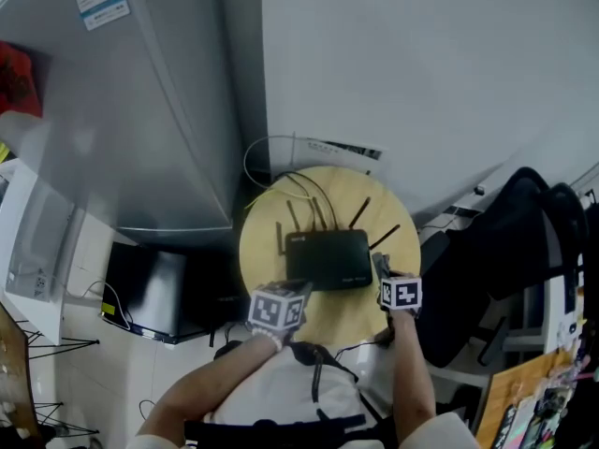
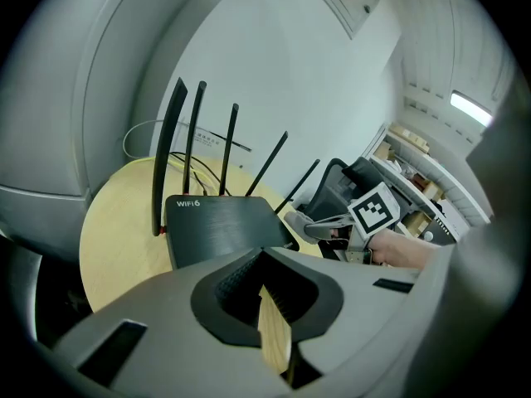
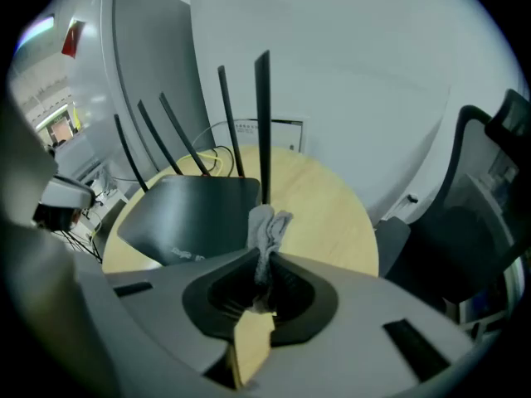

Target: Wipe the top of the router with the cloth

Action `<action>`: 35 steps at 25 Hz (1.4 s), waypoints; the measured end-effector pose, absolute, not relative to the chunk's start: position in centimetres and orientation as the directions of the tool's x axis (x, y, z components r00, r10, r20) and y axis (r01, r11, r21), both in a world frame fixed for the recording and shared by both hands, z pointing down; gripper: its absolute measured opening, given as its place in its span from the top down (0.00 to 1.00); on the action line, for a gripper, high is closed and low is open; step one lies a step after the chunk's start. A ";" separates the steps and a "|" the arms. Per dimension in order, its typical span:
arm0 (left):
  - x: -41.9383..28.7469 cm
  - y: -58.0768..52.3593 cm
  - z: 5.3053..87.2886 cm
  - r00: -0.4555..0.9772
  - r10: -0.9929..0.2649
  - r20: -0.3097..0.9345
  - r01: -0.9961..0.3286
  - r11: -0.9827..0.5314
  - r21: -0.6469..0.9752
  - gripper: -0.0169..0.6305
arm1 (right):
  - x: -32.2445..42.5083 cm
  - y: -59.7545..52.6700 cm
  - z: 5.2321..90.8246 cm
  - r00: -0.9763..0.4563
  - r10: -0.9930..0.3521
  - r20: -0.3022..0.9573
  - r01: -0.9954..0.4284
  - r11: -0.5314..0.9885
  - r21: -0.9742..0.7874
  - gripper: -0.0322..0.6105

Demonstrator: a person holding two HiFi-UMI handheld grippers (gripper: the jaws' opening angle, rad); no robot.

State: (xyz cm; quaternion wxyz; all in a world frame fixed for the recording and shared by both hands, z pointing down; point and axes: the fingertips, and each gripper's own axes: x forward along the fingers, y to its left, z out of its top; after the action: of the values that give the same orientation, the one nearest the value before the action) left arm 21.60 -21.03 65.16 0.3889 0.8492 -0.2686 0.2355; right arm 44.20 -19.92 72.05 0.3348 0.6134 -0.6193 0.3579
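The black router (image 1: 328, 258) lay flat near the middle of the round wooden table (image 1: 267, 251). Its long axis ran from left to right, and its five thin antennas (image 1: 360, 211) rose along the far edge, so the plain edge faced the person. In the left gripper view the print "WIFI6" stood on the far left corner of its top. The right gripper (image 3: 264, 264) was at the right near corner of the router, and its jaws were pinching a grey cloth (image 3: 267, 230). Only a small crumpled tuft came out beyond the jaws; the rest of the cloth was hidden between them. Whether the tuft touched the router's top could not be told from any view. The left gripper (image 2: 264, 259) was at the near edge of the router, toward its left end, with the jaws pressed together and nothing between them. In the head view the marker cubes covered the jaws of both grippers and a part of the router's near edge. Thin cables (image 1: 281, 171) went from behind the antennas over the far edge of the table. A black chair (image 1: 505, 241) stood to the right, cut off by the frame.
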 end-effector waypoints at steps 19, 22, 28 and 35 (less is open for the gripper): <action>19.6 -22.5 65.9 0.709 -0.306 0.635 -0.687 -0.501 0.527 0.98 | 43.2 -19.5 75.4 -0.244 -0.439 0.865 -0.969 0.087 -0.229 0.89; 19.8 -22.2 65.8 0.714 -0.299 0.633 -0.680 -0.512 0.525 0.98 | 42.9 -18.1 75.3 -0.248 -0.445 0.860 -0.968 0.072 -0.242 0.89; 19.9 -21.2 65.4 0.722 -0.284 0.631 -0.666 -0.533 0.522 0.98 | 41.4 -15.7 75.2 -0.253 -0.455 0.854 -0.965 0.057 -0.256 0.89; 18.5 -20.0 65.5 0.722 -0.272 0.637 -0.663 -0.537 0.522 0.98 | 38.5 -14.8 74.7 -0.262 -0.490 0.832 -0.960 0.047 -0.274 0.89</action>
State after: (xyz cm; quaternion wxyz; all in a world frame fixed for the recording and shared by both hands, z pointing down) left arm 18.54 -19.98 65.47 0.3925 0.8407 -0.2780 0.2488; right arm 38.50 -14.77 74.70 0.2752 0.5417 -0.6692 0.4278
